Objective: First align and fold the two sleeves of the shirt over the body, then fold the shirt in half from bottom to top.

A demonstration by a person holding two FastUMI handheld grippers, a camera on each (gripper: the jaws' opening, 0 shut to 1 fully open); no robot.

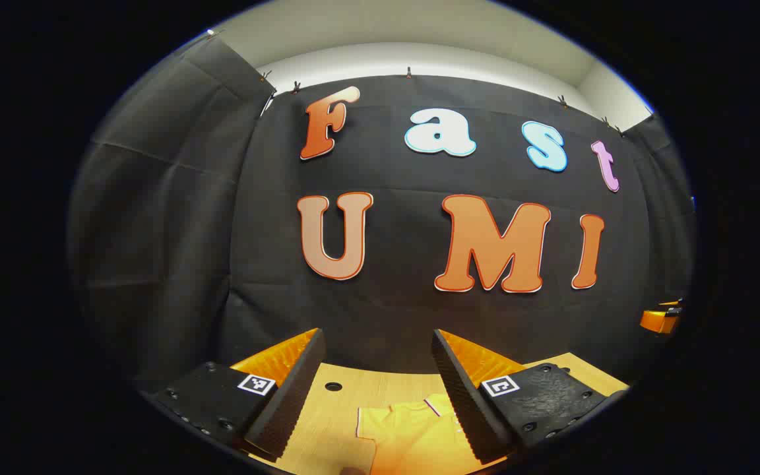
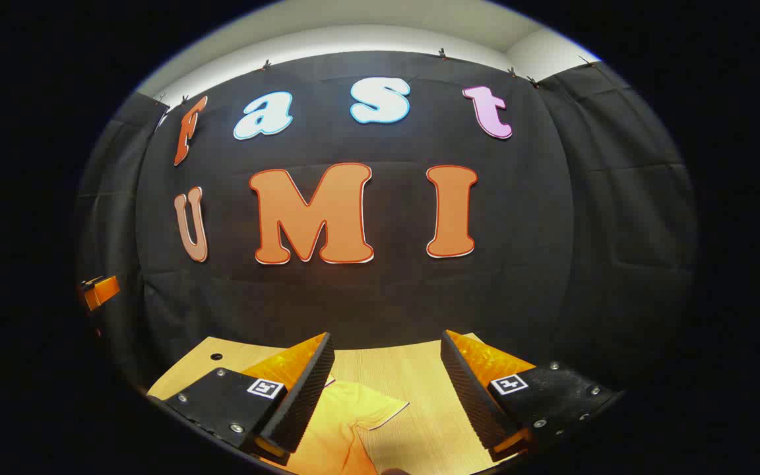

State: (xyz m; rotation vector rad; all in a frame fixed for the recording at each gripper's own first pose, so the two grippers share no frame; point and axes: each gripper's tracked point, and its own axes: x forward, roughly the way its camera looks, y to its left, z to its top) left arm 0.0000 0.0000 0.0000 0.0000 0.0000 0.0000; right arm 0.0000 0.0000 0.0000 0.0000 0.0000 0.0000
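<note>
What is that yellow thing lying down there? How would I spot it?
Look at the wooden table below the black cloth wall. Lying flat on it, between the gripper fingers, is a yellow shirt with short sleeves. It is the table's one soft, bright item, its collar edged with a dark stripe.

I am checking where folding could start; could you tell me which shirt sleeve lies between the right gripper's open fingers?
The sleeve spread flat on the table, in the right gripper view; the other sleeve lies between the left gripper's fingers.

Readable text: none showing on the shirt (image 1: 413, 435) or desk (image 2: 413, 382). Square black-and-white coded markers are sitting on each finger (image 1: 256, 384) of both grippers, left gripper view and right gripper view; these are carrying no legible letters or numbers.
</note>
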